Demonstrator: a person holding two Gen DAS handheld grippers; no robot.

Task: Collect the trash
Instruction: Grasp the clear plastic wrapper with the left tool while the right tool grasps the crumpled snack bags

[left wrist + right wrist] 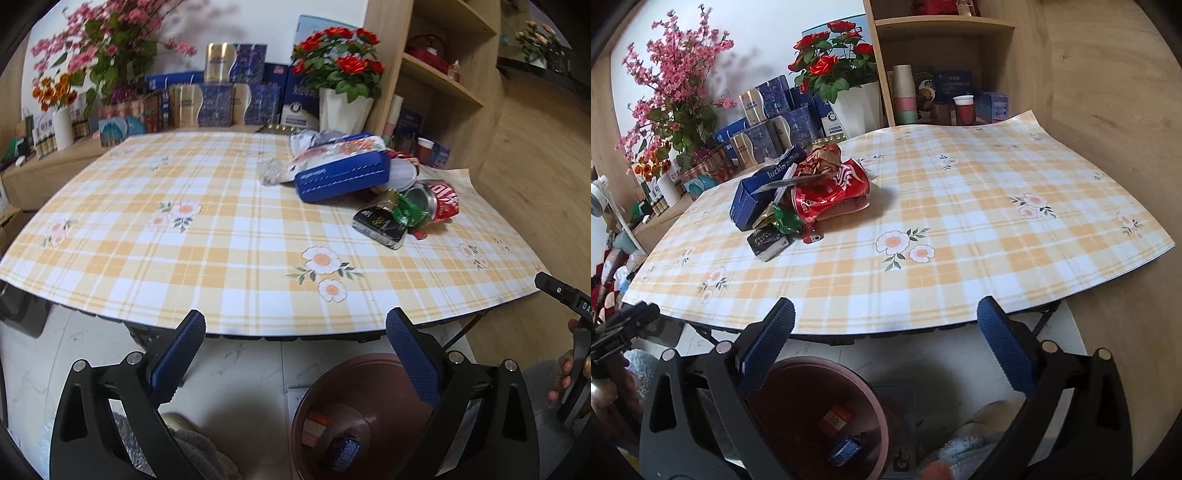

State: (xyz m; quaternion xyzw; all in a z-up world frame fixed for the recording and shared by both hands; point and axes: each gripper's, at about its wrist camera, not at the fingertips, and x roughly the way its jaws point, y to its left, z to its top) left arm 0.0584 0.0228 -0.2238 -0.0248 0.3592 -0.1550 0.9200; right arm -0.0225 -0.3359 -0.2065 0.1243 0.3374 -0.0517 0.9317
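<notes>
Both grippers hang over the near table edge, jaws wide apart, holding nothing; the bin (812,417) sits on the floor under them with a couple of small packs inside. The trash pile lies ahead and right of the left gripper (295,336), ahead and left of the right gripper (886,325), which looks nearer. The red can (831,194) lies on its side, long axis running left-right; the blue box (764,195) reads "luckin coffee".

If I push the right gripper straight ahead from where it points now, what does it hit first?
Probably nothing soon: the right gripper, jaws open, points over the near edge of the checked tablecloth at bare cloth. The crushed red can and the trash pile sit left of that line. Height above the cloth is unclear.
</notes>
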